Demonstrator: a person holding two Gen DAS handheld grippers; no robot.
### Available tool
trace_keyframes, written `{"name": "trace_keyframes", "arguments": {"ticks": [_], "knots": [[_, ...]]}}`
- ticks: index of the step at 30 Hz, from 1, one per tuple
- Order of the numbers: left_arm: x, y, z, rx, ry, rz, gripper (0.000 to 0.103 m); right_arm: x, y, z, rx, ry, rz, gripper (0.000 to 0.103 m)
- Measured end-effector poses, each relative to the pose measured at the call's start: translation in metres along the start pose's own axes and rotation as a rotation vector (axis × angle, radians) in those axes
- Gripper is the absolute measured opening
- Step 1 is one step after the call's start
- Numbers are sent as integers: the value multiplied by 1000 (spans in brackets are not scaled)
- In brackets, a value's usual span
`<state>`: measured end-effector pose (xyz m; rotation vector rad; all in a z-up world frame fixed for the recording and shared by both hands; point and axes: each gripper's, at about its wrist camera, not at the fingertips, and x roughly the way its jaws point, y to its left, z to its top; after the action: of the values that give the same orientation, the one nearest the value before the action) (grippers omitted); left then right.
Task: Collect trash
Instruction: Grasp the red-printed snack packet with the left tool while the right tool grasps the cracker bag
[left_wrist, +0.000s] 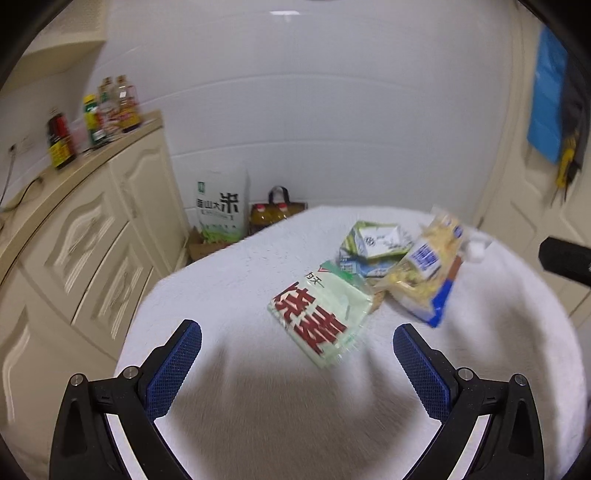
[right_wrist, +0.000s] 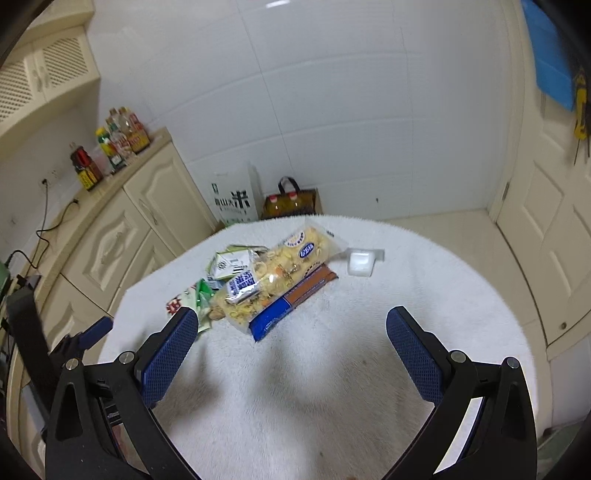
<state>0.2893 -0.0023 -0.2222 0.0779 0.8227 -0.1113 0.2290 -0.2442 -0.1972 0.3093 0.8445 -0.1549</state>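
Green wrapper (left_wrist: 320, 320) ahead of spread left hand-held gripper (left_wrist: 297, 341), untouched

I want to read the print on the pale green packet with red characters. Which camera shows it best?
The left wrist view: the green packet lies whole and face-up just ahead of the open left gripper. In the right wrist view only a corner of it shows, beside a fingertip.

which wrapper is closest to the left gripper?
The pale green packet with red characters, lying between the open left gripper fingers; the yellow bag lies farther back.
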Motion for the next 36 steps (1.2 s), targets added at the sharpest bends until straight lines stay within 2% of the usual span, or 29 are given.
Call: {"name": "trace_keyframes", "arguments": {"ticks": [7,10,12,13,14,15,17,18,20,26,32,34,36], "knots": [[84,-8,32,117,96,-34,102,54,5,13,75,49,7,103],[104,-9,47,120,109,-81,102,88,14,21,104,88,-8,102],[116,-11,59,119,102,-90,99,103,16,23,122,110,-37,95],[122,-12,64,115,108,-99,94,111,15,24,130,129,-48,85],[128,-13,68,107,118,-125,92,118,14,22,132,147,-47,82],[132,-13,71,98,124,-150,89,120,14,20,121,148,-49,77],[138,-16,77,107,117,-154,81,115,10,15,94,146,-28,65],[138,-17,78,110,114,-158,79,112,8,14,89,148,-13,62],[139,-18,79,102,116,-161,79,101,2,10,60,151,13,50],[139,-17,79,69,114,-173,78,76,-10,-2,12,155,48,46],[156,-27,92,26,114,-130,78,85,-3,3,18,141,30,48],[150,-20,84,-10,115,-137,77,84,4,1,-29,145,38,41],[146,-21,79,-30,110,-145,74,76,10,-5,-68,155,89,35]]}}
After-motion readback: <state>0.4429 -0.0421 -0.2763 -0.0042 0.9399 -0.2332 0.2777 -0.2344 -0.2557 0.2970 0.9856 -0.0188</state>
